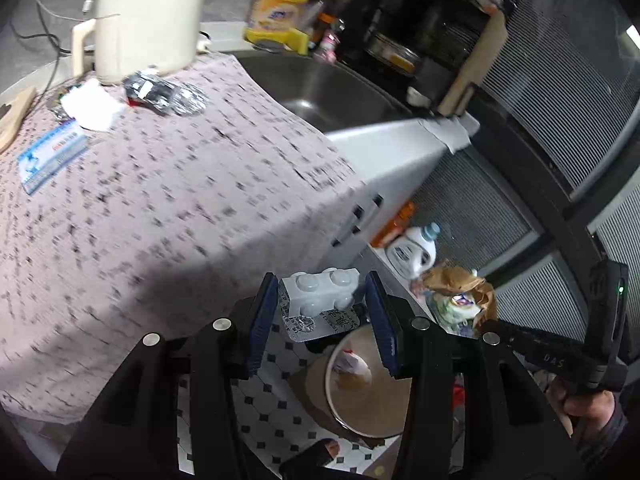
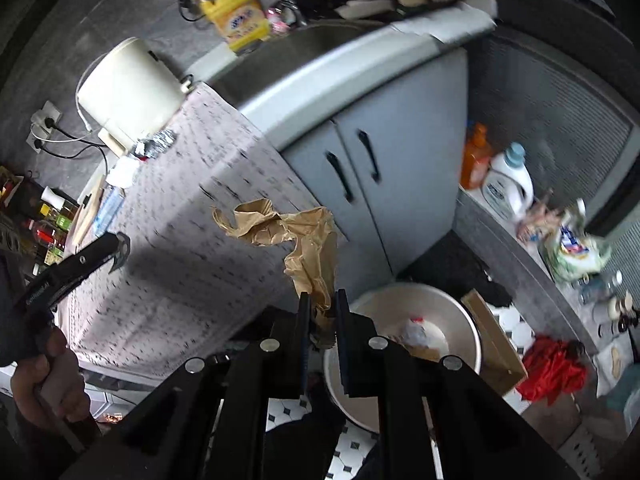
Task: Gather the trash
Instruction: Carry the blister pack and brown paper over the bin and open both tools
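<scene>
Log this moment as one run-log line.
left gripper: holds blister pack | right gripper: holds brown paper | both above bin

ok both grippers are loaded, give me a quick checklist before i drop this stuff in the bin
1. Left gripper holding its load: ok, the blister pack sits between the jaws.
2. Right gripper holding its load: ok, jaws pinch the crumpled brown paper.
3. Bin open and has room: ok, open top, only a few scraps inside.
4. Left load over the bin: cannot tell, the pack appears just beyond the rim in the left view.
5. Right load over the bin: not ok, most of the paper hangs off to the side, over the cloth-covered counter.
6. More trash left on the counter: not ok, foil wrapper and white tissue remain.
</scene>
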`<control>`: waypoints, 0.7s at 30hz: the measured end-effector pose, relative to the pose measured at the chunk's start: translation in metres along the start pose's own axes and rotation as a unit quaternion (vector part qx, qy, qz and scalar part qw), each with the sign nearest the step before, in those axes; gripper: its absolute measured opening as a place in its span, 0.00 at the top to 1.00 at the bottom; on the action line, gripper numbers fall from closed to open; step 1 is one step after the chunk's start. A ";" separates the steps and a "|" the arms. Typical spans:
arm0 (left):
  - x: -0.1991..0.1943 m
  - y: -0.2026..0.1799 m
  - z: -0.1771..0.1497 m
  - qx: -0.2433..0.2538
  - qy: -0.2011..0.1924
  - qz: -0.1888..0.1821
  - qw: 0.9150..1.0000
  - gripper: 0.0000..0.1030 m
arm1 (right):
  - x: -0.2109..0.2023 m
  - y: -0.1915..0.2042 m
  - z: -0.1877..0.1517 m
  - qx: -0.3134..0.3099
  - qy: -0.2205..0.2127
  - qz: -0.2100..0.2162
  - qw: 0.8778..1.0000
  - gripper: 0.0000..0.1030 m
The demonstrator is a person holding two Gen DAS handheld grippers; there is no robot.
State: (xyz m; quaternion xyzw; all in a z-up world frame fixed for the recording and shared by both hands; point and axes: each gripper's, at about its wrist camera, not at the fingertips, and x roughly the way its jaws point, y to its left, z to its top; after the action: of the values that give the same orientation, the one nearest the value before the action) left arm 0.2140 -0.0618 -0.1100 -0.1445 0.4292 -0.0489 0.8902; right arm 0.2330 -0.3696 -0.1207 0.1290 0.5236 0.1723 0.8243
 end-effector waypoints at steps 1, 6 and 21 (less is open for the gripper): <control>0.003 -0.005 -0.004 0.001 0.004 -0.001 1.000 0.56 | 0.000 -0.007 -0.006 0.003 0.005 -0.002 1.000 0.88; 0.019 -0.029 -0.027 0.005 0.025 -0.006 1.000 0.56 | 0.006 -0.036 -0.033 0.013 0.040 -0.006 0.999 0.82; 0.055 -0.082 -0.080 0.018 0.080 -0.034 0.996 0.56 | -0.011 -0.098 -0.075 0.043 0.057 -0.023 0.997 0.43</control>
State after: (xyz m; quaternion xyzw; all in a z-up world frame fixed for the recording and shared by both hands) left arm 0.1898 -0.1686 -0.1738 -0.1390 0.4929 -0.0985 0.8533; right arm 0.1750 -0.4612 -0.1813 0.1420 0.5800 0.1373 0.7903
